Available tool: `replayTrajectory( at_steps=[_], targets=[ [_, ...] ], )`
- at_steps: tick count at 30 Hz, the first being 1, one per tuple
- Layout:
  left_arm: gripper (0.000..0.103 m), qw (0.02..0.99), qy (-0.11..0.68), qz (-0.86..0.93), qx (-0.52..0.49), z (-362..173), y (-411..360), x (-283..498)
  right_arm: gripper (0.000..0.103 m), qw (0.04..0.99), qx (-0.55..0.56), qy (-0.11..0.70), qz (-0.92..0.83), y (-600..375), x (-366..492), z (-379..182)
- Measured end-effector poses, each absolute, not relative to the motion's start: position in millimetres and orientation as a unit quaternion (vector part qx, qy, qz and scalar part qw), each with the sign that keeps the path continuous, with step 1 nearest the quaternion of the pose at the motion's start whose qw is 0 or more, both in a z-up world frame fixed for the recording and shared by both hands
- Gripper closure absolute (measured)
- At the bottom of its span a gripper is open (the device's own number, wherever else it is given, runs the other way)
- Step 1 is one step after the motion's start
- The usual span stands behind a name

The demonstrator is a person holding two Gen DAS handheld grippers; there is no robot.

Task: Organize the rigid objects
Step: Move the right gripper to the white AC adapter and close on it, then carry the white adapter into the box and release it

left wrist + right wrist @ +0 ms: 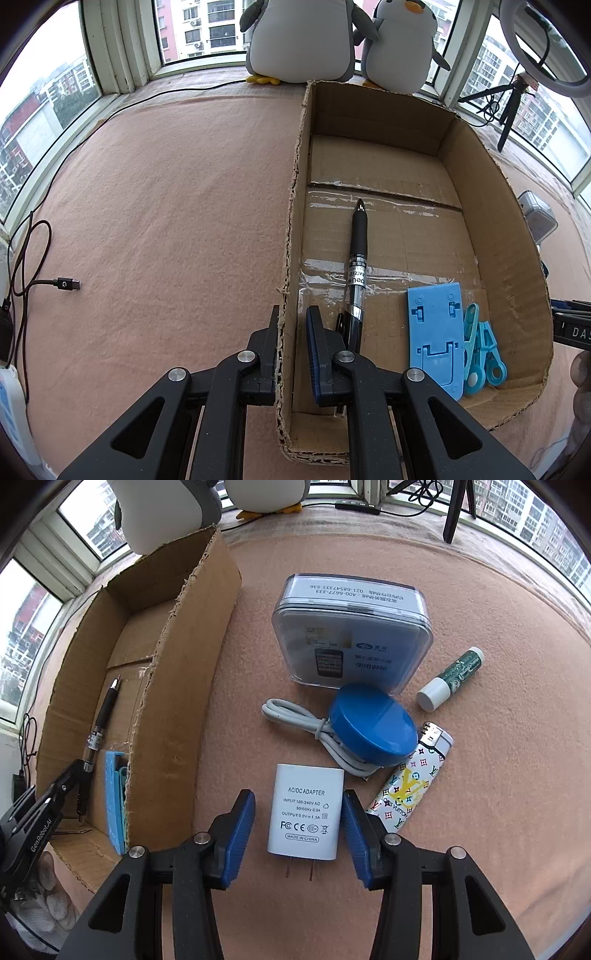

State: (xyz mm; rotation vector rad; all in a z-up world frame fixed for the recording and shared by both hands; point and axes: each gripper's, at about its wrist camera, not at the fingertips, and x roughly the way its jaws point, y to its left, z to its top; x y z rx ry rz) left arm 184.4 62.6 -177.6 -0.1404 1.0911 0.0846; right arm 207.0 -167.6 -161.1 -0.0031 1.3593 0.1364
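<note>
We have three things in the cardboard box (pixel 491 206) already: the black pen (pixel 357 258), the blue phone stand (pixel 436 332), the blue clothes pegs (pixel 480 347); our left gripper (pixel 291 332) pinches the box's side wall (steadying it, we judge); our right gripper (pixel 298 812) straddles the white AC/DC adapter (pixel 304 812) on the mat, fingers spread and not visibly touching; the clear plastic case (pixel 351 627), blue round case (pixel 373 725), lighter (pixel 413 775) and lip balm (pixel 450 679) are left outside.

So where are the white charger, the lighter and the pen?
white charger (pixel 303 814): right wrist view, middle of its printed face.
lighter (pixel 413 781): right wrist view, patterned body.
pen (pixel 357 254): left wrist view, barrel, inside the cardboard box.
</note>
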Motion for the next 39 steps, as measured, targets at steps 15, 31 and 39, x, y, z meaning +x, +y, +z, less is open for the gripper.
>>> replayTrajectory(
  at_steps=[15, 31, 39],
  targets=[
    [0.092, 0.852, 0.518, 0.040, -0.066, -178, 63, 185, 0.071, 0.782, 0.044, 0.617, 0.073, -178, 190, -145],
    [0.092, 0.852, 0.518, 0.041, -0.065, -177, 63, 186, 0.071, 0.815, 0.069, 0.558, 0.139, -137, 178, -77],
    [0.092, 0.852, 0.518, 0.041, -0.065, -177, 63, 186, 0.071, 0.807, 0.049, 0.565, 0.165, -97, 186, -87]
  ],
)
